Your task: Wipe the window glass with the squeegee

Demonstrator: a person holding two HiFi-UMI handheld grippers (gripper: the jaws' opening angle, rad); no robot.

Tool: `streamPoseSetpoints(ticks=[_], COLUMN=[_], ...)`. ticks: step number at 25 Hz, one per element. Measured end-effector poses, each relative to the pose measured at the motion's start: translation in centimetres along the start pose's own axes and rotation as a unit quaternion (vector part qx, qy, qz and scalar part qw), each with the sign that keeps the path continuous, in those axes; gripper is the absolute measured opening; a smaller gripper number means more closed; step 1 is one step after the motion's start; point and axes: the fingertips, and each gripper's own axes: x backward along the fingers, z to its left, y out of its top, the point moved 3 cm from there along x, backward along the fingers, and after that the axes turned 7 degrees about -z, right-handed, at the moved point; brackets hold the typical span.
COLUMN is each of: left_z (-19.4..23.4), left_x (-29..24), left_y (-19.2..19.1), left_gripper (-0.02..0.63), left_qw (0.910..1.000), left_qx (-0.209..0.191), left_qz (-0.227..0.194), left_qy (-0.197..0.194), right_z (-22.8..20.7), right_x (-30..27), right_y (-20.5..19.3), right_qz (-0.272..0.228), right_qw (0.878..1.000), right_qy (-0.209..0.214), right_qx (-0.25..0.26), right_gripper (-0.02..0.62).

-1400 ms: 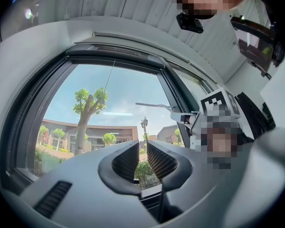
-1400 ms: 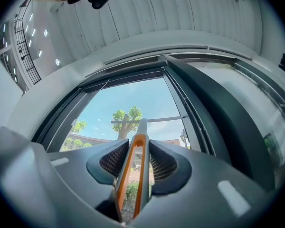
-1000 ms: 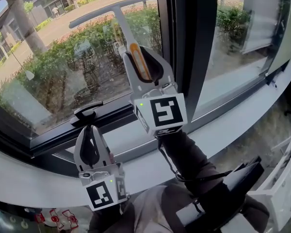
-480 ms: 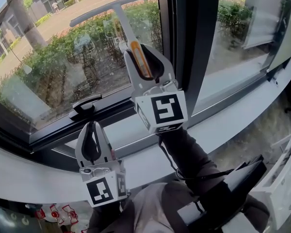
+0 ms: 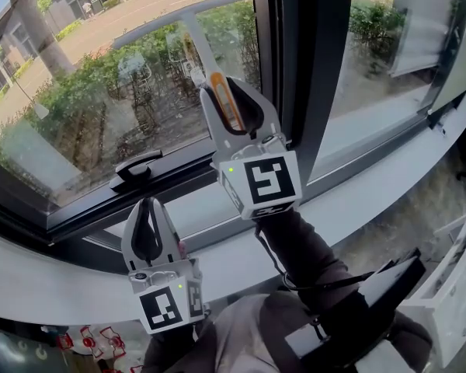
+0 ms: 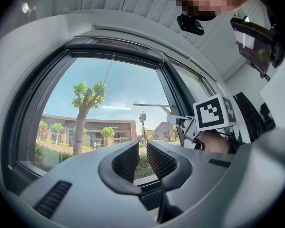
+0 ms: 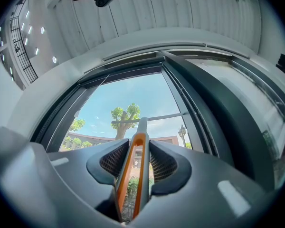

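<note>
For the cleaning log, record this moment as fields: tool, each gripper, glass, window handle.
tool: squeegee, blade crosswise high on the left pane, orange handle pointing down
right gripper: shut on the squeegee's handle, raised in front of the pane
left gripper: jaws nearly together, nothing between them, held low by the sill
window glass: trees, hedge and road show through
window handle: on the lower frame, just above the left gripper, not touched

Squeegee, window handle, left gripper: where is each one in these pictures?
squeegee [image 5: 199, 45]: head view, on its grey stem below the blade.
window handle [image 5: 137, 165]: head view, on the black lever.
left gripper [image 5: 147, 202]: head view, midway between its fingertips.
</note>
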Motion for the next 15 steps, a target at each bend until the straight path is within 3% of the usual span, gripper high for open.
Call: streamPoseSetpoints(ticks=[15], left_z=[-0.4], left_x=[0.7], left_y=[0.2], left_gripper=[0.052], left_qw=[0.9999], left_qx=[0.0], left_qz=[0.008], left_qy=[0.009], right_z=[0.1], right_x=[1.8], right_y=[-1.2], right_qz=[0.019], right_qw=[1.0], right_qy=[0.0], right_qx=[-0.013], right_gripper=[0.132])
